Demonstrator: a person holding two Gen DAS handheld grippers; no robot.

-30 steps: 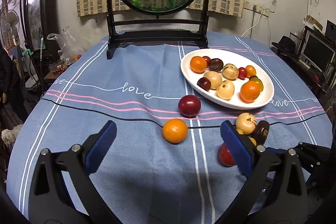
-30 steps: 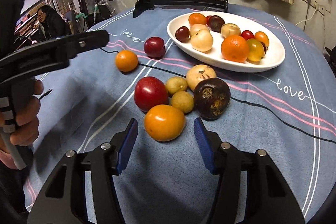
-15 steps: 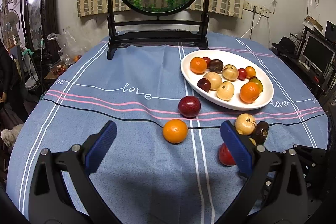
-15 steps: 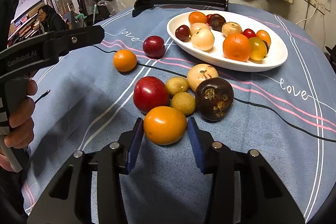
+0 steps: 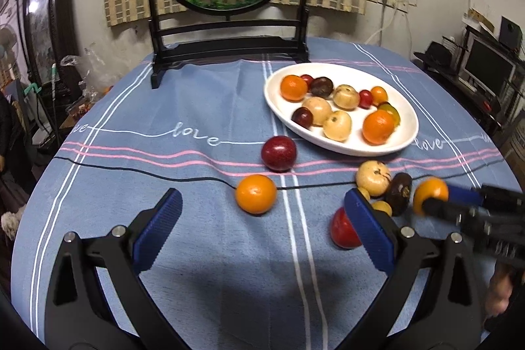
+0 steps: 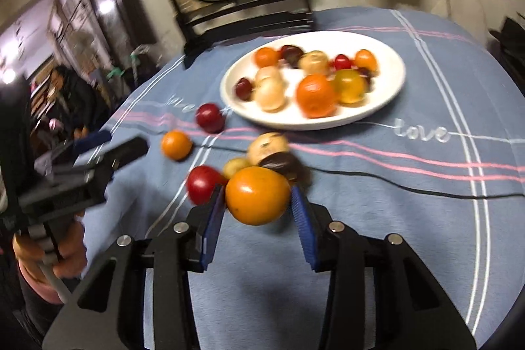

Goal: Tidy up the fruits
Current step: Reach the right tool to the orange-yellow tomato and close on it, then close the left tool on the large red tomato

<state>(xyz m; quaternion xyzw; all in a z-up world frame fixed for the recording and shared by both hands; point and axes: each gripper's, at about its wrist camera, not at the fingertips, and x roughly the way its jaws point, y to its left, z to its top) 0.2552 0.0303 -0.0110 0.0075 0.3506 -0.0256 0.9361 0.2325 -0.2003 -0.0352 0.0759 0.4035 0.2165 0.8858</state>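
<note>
Smooth orange fruit (image 6: 257,195) aloft; more fruits in white plate (image 6: 390,100).

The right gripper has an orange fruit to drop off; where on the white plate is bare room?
Bare room lies along the white plate right end and front rim, beside the big orange. The back and middle are crowded. The right gripper holds the orange fruit.

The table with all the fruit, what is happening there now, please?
A person holding a two-finger tool in each hand is sorting fruit. The right tool has just closed on a round orange-yellow fruit and holds it above the blue striped tablecloth. The white oval plate already holds several fruits. The left tool is open and empty, near a small orange and a dark red plum lying on the cloth.
</note>
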